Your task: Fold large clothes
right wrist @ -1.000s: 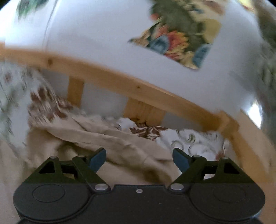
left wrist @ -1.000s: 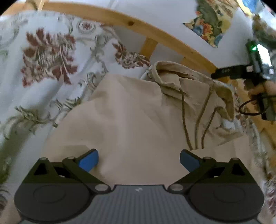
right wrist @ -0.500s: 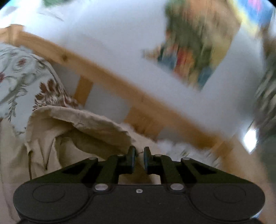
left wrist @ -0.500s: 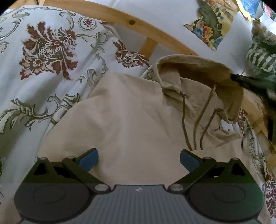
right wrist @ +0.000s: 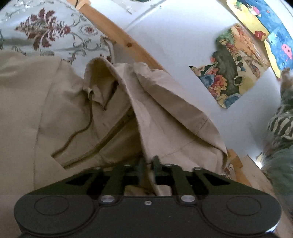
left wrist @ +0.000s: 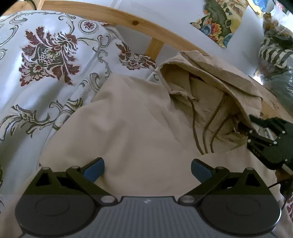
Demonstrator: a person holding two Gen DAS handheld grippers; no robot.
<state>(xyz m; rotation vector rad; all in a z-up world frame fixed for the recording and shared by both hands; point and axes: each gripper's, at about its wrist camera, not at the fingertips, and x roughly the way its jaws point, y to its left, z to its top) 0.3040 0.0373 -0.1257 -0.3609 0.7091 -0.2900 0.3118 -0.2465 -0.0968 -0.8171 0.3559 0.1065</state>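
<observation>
The right tongs are pinching the hood edge of the beige hoodie, which is lying on the patterned bed cover near the wooden bed frame. The left tongs are hovering wide open over its body. The thin pinched fabric is possibly slipping out when pulled, and the drawstrings are maybe getting trapped inside the fold.

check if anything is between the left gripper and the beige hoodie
Nothing visible. The left gripper is open with the beige hoodie directly between and ahead of its fingers; the right gripper already pinches the hood edge.
</observation>
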